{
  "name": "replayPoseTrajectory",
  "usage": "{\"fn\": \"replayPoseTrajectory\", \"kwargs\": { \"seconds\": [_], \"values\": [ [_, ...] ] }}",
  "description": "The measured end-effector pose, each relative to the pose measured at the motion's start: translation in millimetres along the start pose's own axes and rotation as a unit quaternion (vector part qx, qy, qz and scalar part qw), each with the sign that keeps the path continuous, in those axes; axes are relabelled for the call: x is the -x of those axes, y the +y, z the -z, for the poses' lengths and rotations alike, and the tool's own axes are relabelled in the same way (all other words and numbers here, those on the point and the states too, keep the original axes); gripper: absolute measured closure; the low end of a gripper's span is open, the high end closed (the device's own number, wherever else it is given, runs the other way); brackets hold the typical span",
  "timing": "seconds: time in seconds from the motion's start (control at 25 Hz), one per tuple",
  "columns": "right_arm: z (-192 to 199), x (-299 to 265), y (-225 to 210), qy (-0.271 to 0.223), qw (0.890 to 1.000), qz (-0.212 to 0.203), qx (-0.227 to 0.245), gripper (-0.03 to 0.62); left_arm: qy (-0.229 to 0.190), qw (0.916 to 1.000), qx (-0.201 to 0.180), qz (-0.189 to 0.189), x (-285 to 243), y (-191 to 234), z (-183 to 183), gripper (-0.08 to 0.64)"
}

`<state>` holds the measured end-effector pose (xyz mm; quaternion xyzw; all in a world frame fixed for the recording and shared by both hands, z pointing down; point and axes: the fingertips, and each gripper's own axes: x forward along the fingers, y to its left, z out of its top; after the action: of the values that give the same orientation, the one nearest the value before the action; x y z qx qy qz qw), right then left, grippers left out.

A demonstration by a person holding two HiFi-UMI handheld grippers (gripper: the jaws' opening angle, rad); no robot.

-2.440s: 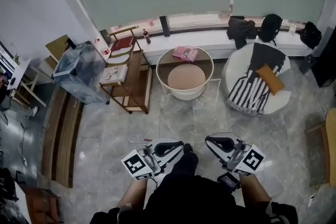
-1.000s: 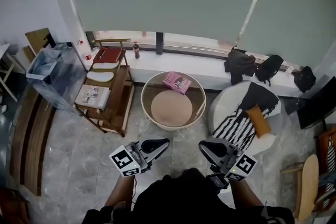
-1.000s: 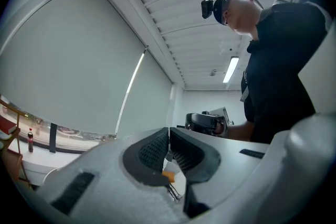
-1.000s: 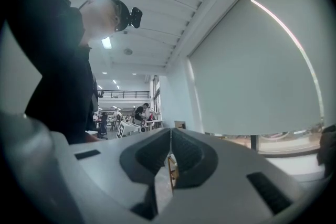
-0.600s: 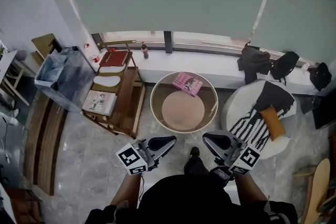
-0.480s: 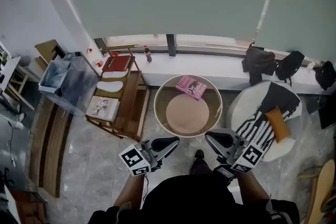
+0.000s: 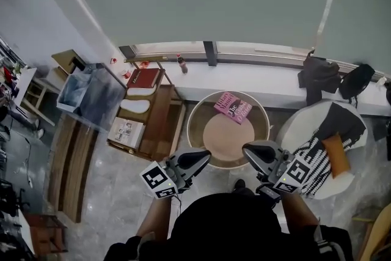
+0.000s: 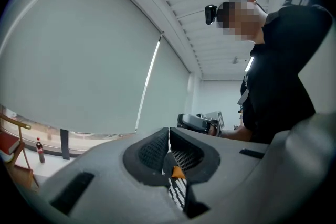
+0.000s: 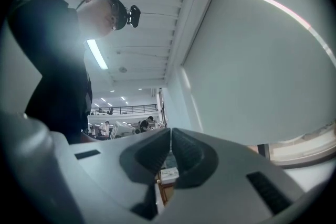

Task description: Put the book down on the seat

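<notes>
A pink book [image 7: 233,107] lies on the far rim of a round white chair [image 7: 198,114], leaning against its back, above the tan seat cushion [image 7: 227,134]. My left gripper [image 7: 205,158] hangs shut and empty at the near left edge of the chair. My right gripper [image 7: 246,150] is shut and empty too, at the near right edge. In the left gripper view my left gripper [image 8: 169,136] points up at a grey blind with its jaws together. In the right gripper view my right gripper [image 9: 170,138] has its jaws together, nothing between them.
A wooden folding rack [image 7: 144,112] with books and papers stands left of the chair. A clear plastic box [image 7: 90,95] sits further left. A white pouf [image 7: 339,129] with a striped throw and orange cushion is at the right. Bags [image 7: 320,76] lie on the window ledge.
Both grippers have risen and come forward to the chair's near rim. The chair and book now sit lower and closer in the head view. Both stay shut.
</notes>
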<state>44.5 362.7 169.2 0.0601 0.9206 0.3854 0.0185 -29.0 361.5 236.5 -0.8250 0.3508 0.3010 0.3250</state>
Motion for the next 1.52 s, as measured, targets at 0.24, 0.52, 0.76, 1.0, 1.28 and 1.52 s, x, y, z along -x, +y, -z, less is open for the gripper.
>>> {"fn": "replayPoseTrajectory", "kwargs": {
  "seconds": [0.24,0.52,0.76,1.0,1.28,1.52],
  "values": [
    [14,3,-53,-0.002,1.0,-0.002,-0.028,0.563,0.002,0.9992,0.037,-0.013,-33,32,12,0.531],
    [30,-9,-101,-0.007,0.997,0.03,-0.065,0.563,0.03,0.998,0.051,-0.023,-43,76,23,0.531],
    [59,-42,-144,0.018,0.994,0.076,-0.081,0.563,0.047,0.9967,0.065,-0.01,-41,146,38,0.531],
    [80,-77,-187,0.028,0.982,0.159,-0.098,0.563,0.069,0.9941,0.081,0.022,-30,229,53,0.531],
    [109,-109,-231,0.05,0.963,0.24,-0.115,0.563,0.084,0.99,0.106,0.042,-23,327,67,0.531],
    [146,-109,-265,0.084,0.941,0.307,-0.117,0.563,0.139,0.9759,0.148,0.08,-31,390,140,0.531]
  ]
}}
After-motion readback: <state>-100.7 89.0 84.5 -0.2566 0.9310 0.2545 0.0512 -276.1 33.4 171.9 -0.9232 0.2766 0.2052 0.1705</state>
